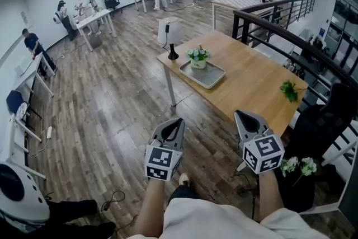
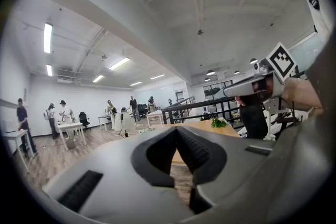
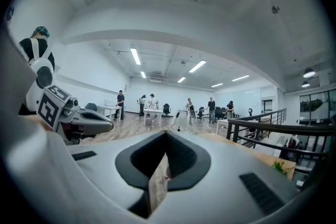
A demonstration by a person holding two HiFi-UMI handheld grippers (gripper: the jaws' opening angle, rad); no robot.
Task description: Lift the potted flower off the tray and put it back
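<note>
The potted flower [image 1: 198,57], white blooms in a small pale pot, stands at the far end of a grey tray [image 1: 208,76] on the wooden table [image 1: 251,81]. My left gripper [image 1: 179,120] and right gripper [image 1: 238,113] are held side by side in front of me over the floor, well short of the table. Both are shut with nothing between the jaws. In the left gripper view the closed left gripper [image 2: 176,129] points toward the table [image 2: 205,126]. In the right gripper view the right gripper [image 3: 166,134] is closed too.
A white lamp [image 1: 168,32] on a black foot stands at the table's far-left corner. A green sprig [image 1: 289,90] lies near its right edge. A dark railing [image 1: 279,25] runs behind the table, and a black chair [image 1: 319,126] with flowers [image 1: 299,165] is at right. People work at desks [image 1: 92,19] farther back.
</note>
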